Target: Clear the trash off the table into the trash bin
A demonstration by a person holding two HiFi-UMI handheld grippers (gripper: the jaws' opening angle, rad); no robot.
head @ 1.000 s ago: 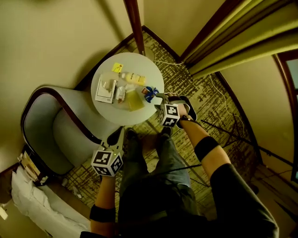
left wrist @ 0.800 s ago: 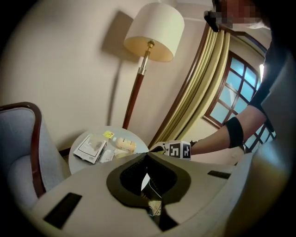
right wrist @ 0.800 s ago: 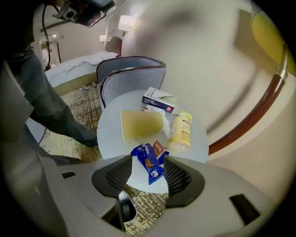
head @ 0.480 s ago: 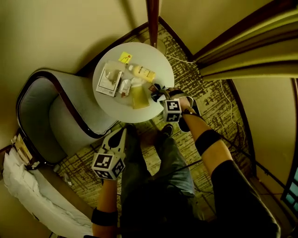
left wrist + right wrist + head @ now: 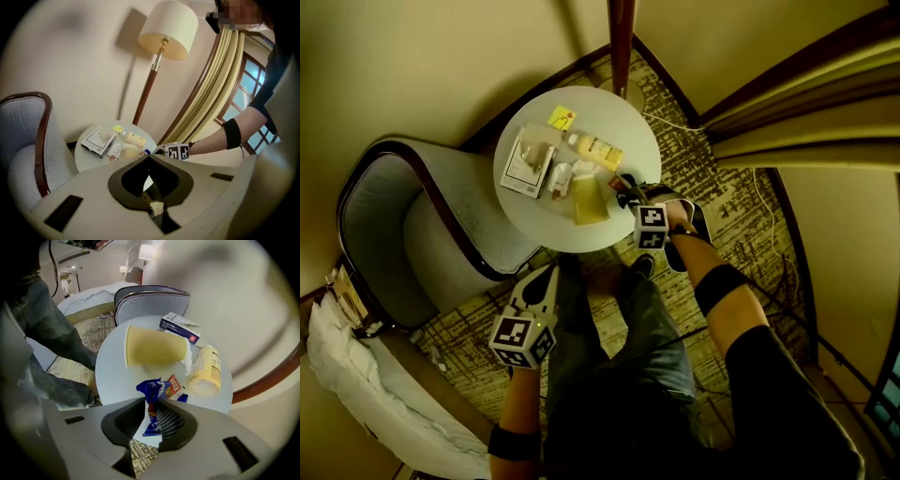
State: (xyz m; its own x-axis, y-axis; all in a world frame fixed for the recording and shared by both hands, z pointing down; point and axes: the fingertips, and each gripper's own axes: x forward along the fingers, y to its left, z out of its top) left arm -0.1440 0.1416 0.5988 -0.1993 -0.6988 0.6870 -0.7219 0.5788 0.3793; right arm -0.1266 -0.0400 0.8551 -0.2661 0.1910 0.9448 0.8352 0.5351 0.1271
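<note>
Now right gripper (image 5: pixel 149 416) fingers, just closing, pinched blue snack wrapper (image 5: pixel 152 389) by its edge; might slip on lifting. Left gripper (image 5: pixel 149 157) fingers shut, empty.

Trash on round white table (image 5: pixel 544 217). Blue wrapper (image 5: pixel 152 389): crumpled, at table's near edge, pinched between jaws of right gripper (image 5: pixel 150 403), which have just been closing. Small red packet (image 5: pixel 174 384) touching it. Yellow cup (image 5: pixel 154 347) on its side, wide end away from pale bottle (image 5: pixel 205 370), which lies flat just beside it. Blue-and-white box (image 5: pixel 179 327) flat, beyond cup. Yellow note (image 5: pixel 562 118) at far edge
</note>
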